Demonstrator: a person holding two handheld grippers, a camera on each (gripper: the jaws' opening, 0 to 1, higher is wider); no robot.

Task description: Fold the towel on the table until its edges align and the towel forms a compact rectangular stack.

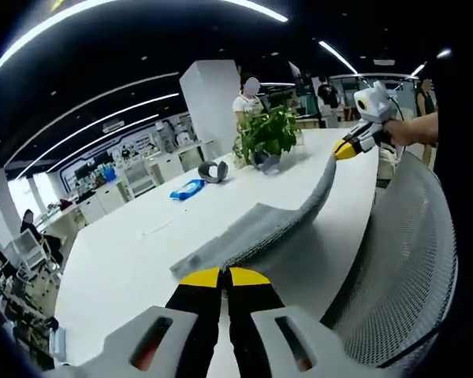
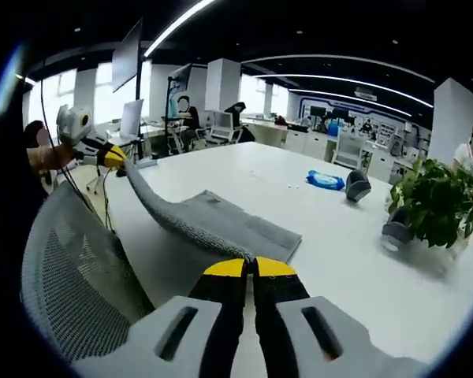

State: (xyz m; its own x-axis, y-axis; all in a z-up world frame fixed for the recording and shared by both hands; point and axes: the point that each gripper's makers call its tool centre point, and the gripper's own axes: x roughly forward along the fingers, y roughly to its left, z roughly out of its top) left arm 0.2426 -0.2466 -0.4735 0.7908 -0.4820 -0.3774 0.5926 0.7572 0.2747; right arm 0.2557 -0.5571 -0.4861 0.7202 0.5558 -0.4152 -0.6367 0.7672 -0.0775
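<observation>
1. Up close in the left gripper view, the left gripper (image 1: 225, 277) has its yellow-tipped black jaws pressed together on a corner of the grey ribbed fabric towel (image 1: 256, 228), which rises off the long white table (image 1: 134, 244) and stretches away in a sagging band.
2. At the far end of that band, the right gripper (image 1: 344, 149) pinches the towel's other corner, held by a person's hand (image 1: 406, 130) coming in from the right.
3. Beyond the towel on the table stand a leafy green potted plant (image 1: 268, 134), a grey rounded headset-like object (image 1: 213, 171) and a flat blue packet (image 1: 188, 189); a grey mesh chair back (image 1: 406, 260) curves along the right side.
4. Over in the right gripper view, the right gripper (image 2: 249, 268) is likewise clamped tight on the towel (image 2: 221, 224), part of which lies flat on the table (image 2: 331, 268) while one edge lifts towards the left gripper (image 2: 114, 157) at upper left.
5. Here the plant (image 2: 437, 201) stands at the right, the blue packet (image 2: 325, 180) and grey object (image 2: 356, 186) sit mid-table, and the mesh chair back (image 2: 75, 276) is at lower left
</observation>
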